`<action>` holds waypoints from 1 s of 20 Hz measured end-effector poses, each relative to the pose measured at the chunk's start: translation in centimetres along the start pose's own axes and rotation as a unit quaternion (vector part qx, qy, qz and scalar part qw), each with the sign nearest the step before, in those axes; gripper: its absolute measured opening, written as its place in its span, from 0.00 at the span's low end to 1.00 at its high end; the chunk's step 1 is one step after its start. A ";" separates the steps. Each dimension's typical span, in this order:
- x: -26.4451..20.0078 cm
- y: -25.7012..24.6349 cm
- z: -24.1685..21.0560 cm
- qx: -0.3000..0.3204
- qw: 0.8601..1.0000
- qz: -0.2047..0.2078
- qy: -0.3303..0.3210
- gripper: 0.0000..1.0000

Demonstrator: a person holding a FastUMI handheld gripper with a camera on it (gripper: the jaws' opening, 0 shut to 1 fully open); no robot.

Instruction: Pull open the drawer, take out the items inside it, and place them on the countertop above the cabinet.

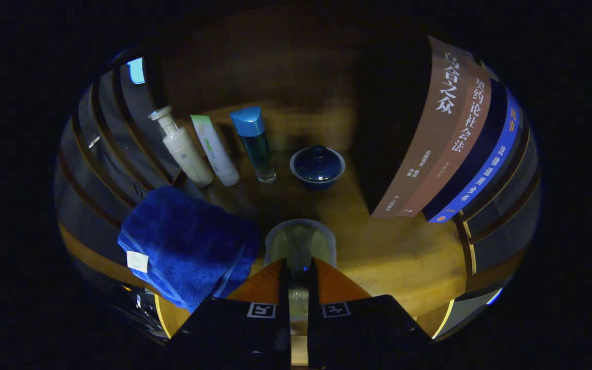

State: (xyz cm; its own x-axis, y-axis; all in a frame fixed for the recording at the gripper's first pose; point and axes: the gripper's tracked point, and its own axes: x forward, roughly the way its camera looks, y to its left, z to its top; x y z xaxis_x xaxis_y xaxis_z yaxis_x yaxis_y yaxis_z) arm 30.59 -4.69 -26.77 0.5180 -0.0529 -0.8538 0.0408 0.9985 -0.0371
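Fingers nearly together, clamped on rim of small clear glass cup (pixel 300 244); gripper (pixel 299 267) holds it low over wooden countertop (pixel 404 257), beside folded blue towel (pixel 188 244). Step in hand, likely: setting cup down. Next: lower gently, part fingers, back away clear of dark-blue lidded bowl (pixel 317 165).

Readable in white down the brown book spine (pixel 429 139): 乌合之众. More Chinese characters on the neighbouring spine (pixel 464 128) and the blue spine (pixel 487 174), too warped to read surely. Square coded markers atop the hand-held gripper (pixel 298 264), fingers pinched on the clear cup (pixel 300 237).
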 end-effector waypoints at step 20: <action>-12.9 1.9 -4.2 0.024 0.983 0.044 -0.178 0.99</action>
State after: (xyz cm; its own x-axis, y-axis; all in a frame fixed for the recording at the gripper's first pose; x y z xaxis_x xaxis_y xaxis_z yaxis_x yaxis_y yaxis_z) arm 20.42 -2.08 -17.96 0.7874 0.0234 -0.6160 0.0180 0.9980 0.0609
